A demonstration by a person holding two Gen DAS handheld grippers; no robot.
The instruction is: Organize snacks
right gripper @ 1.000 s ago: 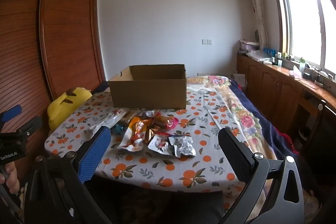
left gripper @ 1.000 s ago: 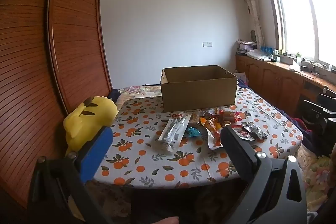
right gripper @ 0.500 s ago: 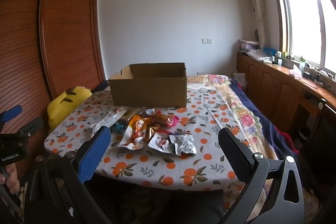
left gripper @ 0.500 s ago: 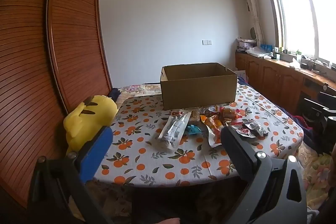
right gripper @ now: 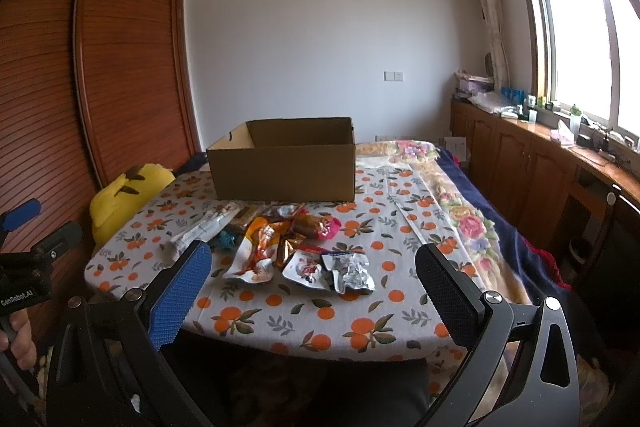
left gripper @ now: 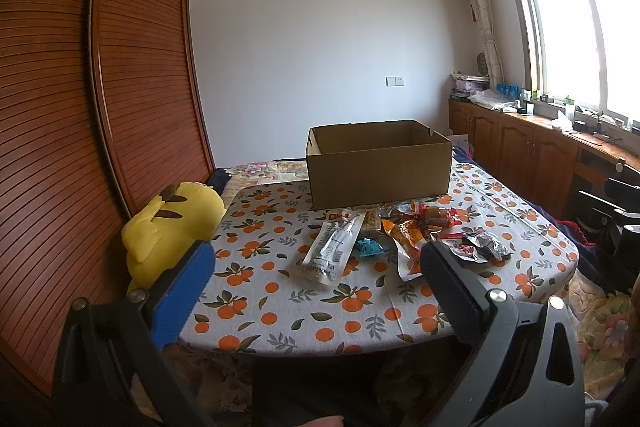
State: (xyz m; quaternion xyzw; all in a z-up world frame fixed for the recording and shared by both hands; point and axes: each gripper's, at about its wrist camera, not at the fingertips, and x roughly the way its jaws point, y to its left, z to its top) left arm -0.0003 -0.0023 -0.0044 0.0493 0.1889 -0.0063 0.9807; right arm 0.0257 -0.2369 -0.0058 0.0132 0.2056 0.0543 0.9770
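- Snacks [right gripper: 292, 247] lay clustered mid-surface [right gripper: 360, 323], near edge bare.
- One cardboard box [right gripper: 284, 167] stood behind.
- Left tool [left gripper: 316, 263] and right tool [right gripper: 312, 267]: both wide, empty.

You can read one piece of lettering: "GenRobot.AI", in white on the black body of the left gripper [right gripper: 24, 293] at the left edge of your right wrist view. The long clear packet [left gripper: 334, 245] on the counter [left gripper: 280, 291] carries a red label with white characters at its far end, too small to read. Print on the other snack wrappers [right gripper: 306, 267] is too blurred to make out.
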